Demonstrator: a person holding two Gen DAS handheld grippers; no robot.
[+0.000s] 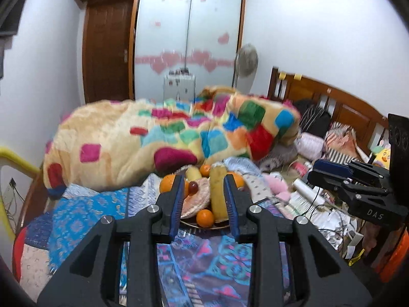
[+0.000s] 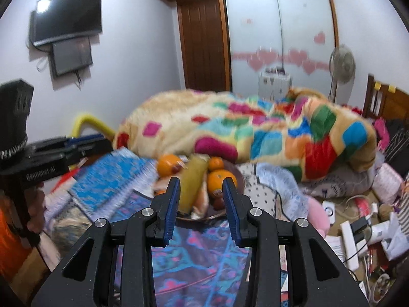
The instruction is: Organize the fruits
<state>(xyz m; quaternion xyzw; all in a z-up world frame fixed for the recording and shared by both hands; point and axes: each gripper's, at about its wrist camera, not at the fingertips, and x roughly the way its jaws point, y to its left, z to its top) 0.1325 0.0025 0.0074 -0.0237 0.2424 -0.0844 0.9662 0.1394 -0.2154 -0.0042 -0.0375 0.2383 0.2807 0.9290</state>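
A round plate point(image 1: 204, 226) lies on the bed with fruit on it. It holds several oranges point(image 1: 204, 217), a long yellow fruit point(image 1: 217, 194), a shorter yellow one point(image 1: 193, 174) and a small dark red fruit point(image 1: 193, 186) on a pink woven mat point(image 1: 196, 202). My left gripper point(image 1: 204, 179) hovers in front of the plate, open and empty. In the right wrist view the same plate point(image 2: 204, 217) shows an orange point(image 2: 218, 181) and the long yellow fruit point(image 2: 193, 184). My right gripper point(image 2: 201, 181) is open and empty, short of the plate. Each gripper appears in the other's view: right gripper point(image 1: 317, 172), left gripper point(image 2: 97, 140).
A bunched colourful blanket point(image 1: 166, 133) lies just behind the plate. A blue patterned bedcover point(image 1: 204, 255) is under the grippers. Cables, papers and soft toys point(image 1: 319, 204) crowd the right side by the wooden headboard point(image 1: 332, 102). A screen point(image 2: 66, 23) hangs on the left wall.
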